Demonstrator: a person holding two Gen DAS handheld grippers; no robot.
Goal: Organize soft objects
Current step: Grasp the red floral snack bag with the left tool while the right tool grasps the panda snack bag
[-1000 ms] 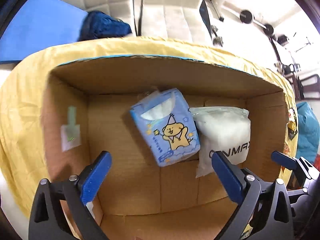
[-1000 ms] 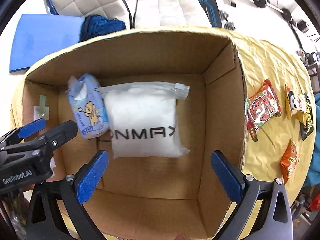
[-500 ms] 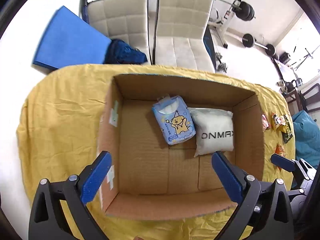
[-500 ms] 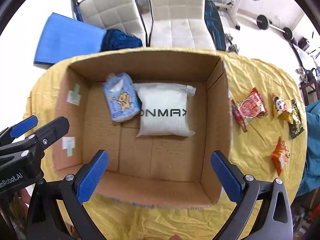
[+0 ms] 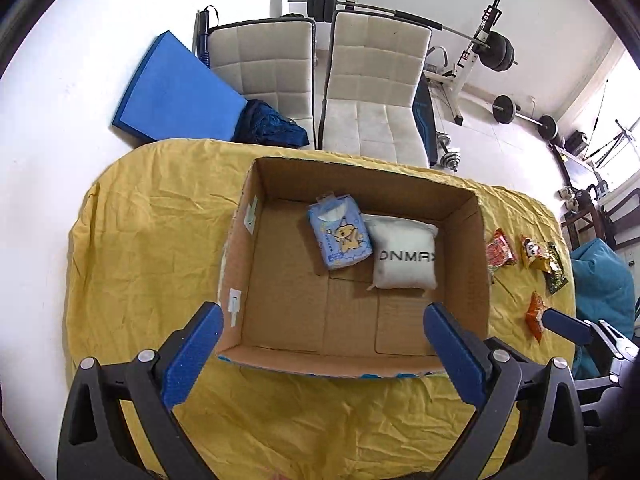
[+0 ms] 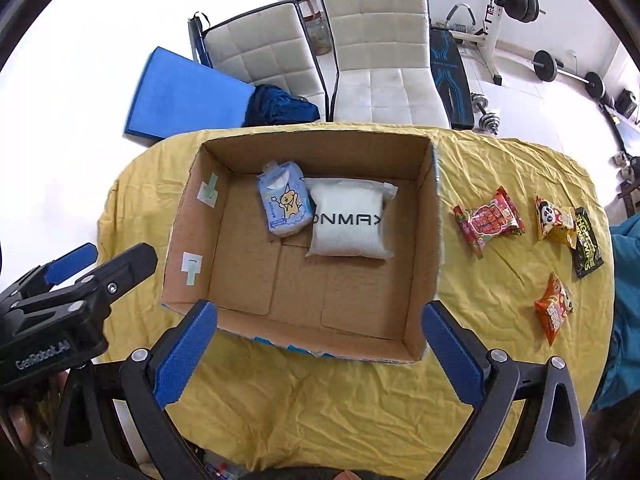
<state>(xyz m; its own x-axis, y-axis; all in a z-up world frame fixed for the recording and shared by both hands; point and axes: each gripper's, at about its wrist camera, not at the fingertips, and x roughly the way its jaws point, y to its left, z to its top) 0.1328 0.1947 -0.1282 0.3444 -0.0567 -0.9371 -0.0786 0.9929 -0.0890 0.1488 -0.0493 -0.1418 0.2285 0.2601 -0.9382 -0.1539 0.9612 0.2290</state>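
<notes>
Brown cardboard box point(image 6: 428, 240) on crumpled yellow cloth point(image 6: 320, 400). Inside: light-blue tissue pack point(image 6: 285, 204) printed with a yellow cartoon dog and stars; white pouch point(image 6: 347, 220) with black lettering. On the cloth: red snack bag point(image 6: 489, 220), yellow bag with panda face point(image 6: 554, 220), black bag with yellow print point(image 6: 586, 242), orange bag point(image 6: 554, 306). Blue pads on black tool fingers point(image 6: 184, 356).

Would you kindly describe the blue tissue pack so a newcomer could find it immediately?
Look inside the cardboard box on the yellow tablecloth. At its far end two soft packs touch; the blue tissue pack is the left one, showing a yellow cartoon dog, unlike the plain white pack.
</notes>
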